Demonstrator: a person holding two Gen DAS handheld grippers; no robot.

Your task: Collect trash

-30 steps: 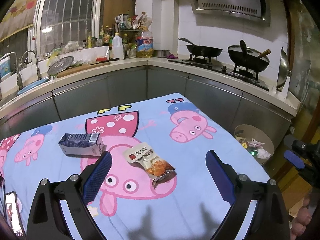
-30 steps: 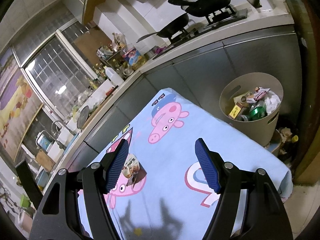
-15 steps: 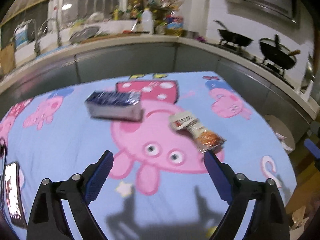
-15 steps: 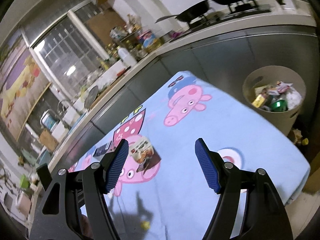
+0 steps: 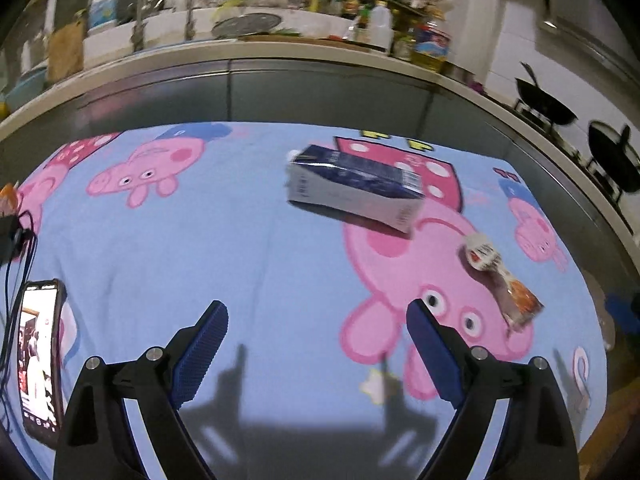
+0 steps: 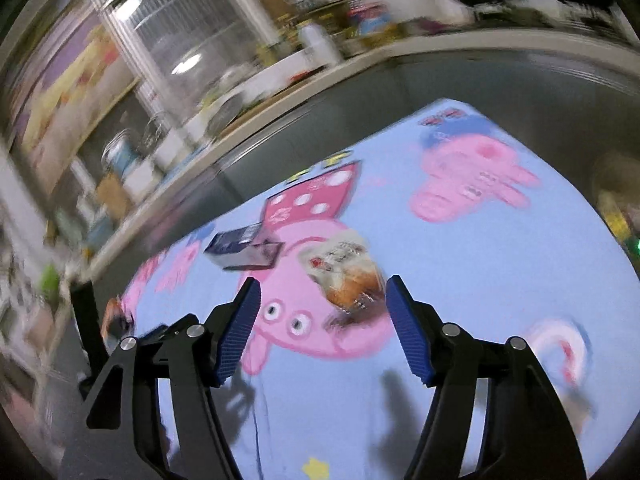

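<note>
Carton [image 5: 354, 192] dark blue, lying flat beside crumpled snack wrapper [image 5: 502, 284].

Count: 1 dark blue carton [image 5: 354, 188], 1 snack wrapper [image 5: 502, 280], 1 phone [image 5: 40, 360] (screen lit), 2 woks [image 5: 546, 106] on the stove, 2 claws, left [image 5: 316, 356] and right [image 6: 324, 330].

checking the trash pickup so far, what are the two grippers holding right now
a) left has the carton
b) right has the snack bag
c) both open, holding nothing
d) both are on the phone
c: the left gripper and right gripper both show wide-open jaws with nothing between them, while the carton and snack bag lie on the blue cloth.
</note>
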